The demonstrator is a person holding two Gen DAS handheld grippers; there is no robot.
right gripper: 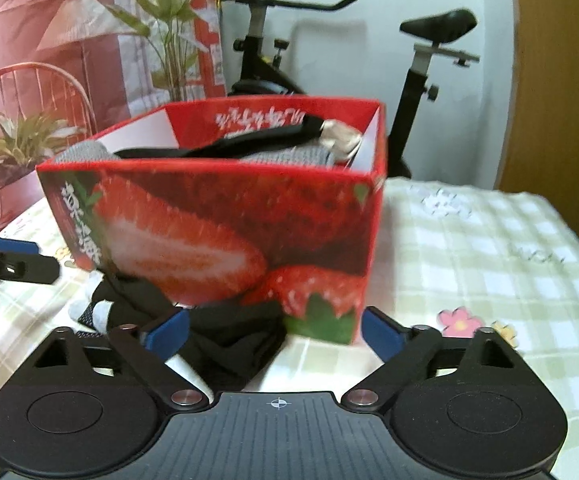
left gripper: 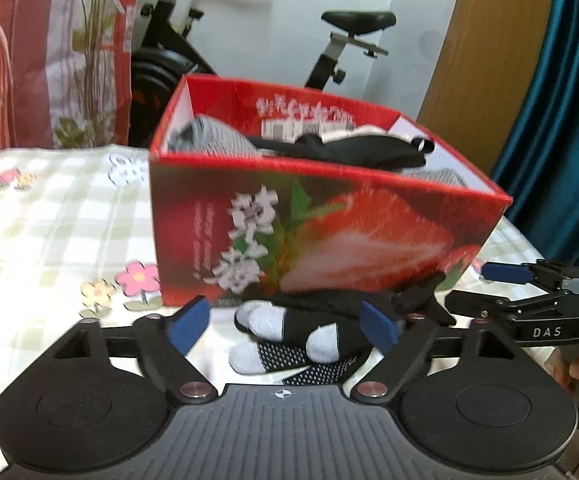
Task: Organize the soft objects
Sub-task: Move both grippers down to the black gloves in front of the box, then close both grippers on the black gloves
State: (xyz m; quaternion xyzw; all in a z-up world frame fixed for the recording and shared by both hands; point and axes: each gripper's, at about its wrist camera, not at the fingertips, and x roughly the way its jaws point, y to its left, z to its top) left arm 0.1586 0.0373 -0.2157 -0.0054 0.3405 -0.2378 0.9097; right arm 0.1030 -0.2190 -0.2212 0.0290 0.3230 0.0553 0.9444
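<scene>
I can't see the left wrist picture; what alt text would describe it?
An open left gripper frames a black-and-white glove lying on a checked tablecloth, in front of a red strawberry box that holds grey and black fabric items. The right gripper reaches in from the right, and an exercise bike stands behind.

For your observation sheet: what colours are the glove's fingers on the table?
The glove is black with white fingertips, clearest in the left wrist view.

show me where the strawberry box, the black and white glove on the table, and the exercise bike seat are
strawberry box [left gripper: 329, 240]: left wrist view, on its front wall.
black and white glove [left gripper: 309, 320]: left wrist view, on its black back.
exercise bike seat [right gripper: 441, 24]: right wrist view, on the saddle top.
</scene>
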